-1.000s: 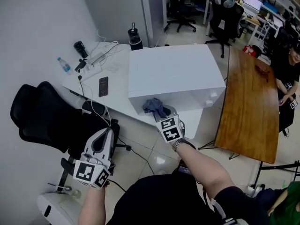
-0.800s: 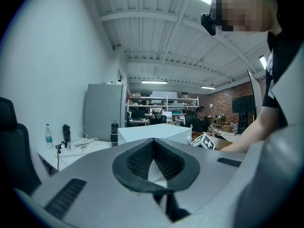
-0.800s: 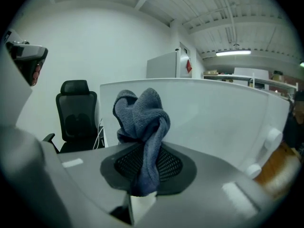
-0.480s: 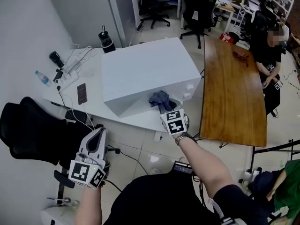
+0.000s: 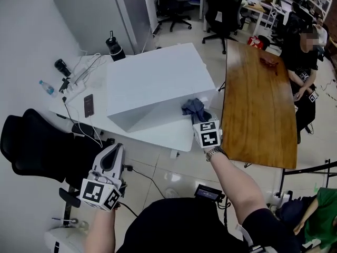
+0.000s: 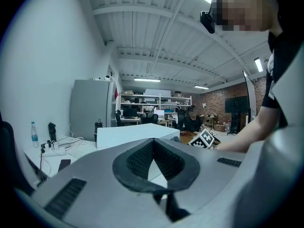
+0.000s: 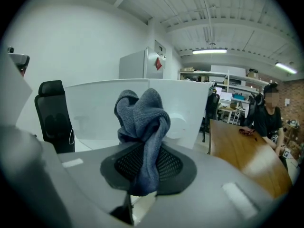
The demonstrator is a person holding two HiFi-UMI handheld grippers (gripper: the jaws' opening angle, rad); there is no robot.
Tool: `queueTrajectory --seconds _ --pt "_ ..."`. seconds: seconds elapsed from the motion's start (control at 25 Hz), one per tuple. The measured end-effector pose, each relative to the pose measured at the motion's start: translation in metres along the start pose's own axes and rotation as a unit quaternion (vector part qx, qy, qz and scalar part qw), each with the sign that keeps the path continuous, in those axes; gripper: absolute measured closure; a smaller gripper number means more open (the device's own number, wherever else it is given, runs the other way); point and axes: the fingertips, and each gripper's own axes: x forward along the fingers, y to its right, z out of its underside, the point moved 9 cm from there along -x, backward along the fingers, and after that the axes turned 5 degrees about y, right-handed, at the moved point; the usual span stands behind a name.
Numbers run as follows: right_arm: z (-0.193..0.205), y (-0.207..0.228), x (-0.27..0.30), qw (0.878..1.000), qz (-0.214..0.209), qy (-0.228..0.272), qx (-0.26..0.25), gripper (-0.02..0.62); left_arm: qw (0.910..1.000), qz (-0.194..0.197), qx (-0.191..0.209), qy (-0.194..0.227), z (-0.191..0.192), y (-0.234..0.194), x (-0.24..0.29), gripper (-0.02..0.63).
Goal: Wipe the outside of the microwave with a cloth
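Blue-grey cloth (image 7: 141, 122) is pinched by the right gripper (image 5: 200, 121) at the white boxy microwave (image 5: 152, 78); wiping seems unfinished. The left gripper (image 6: 152, 167) is closed, empty.

Right gripper (image 5: 200, 119) holds cloth (image 5: 193, 108) (grey-blue) at microwave (image 5: 152, 78) front corner.

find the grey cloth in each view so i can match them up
Head view: cloth right of centre, at the white microwave's front right corner.
Left gripper view: tiny grey lump mid-frame, just left of the marker cube.
Right gripper view: centre, pinched between the jaws.
Shared landmark: the microwave.
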Motion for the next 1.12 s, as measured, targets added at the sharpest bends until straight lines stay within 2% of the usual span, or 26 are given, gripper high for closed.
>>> queueTrajectory --seconds 0.56,0.88,1.12 --pt "0.003 0.070 -0.030 1.000 -0.022 0.007 -0.009 0.529 0.9993 -0.037 -0.002 -0.008 -0.004 0.087 0.009 0.601" --pt "-0.005 0.082 -0.070 0.998 -0.046 0.034 -0.016 0.529 0.9994 -0.034 -0.005 -0.002 -0.002 0.130 0.014 0.601" --pt "-0.022 0.075 -0.121 0.995 -0.072 0.066 -0.018 0.528 0.9996 -0.023 -0.013 0.008 -0.003 0.159 0.017 0.601"
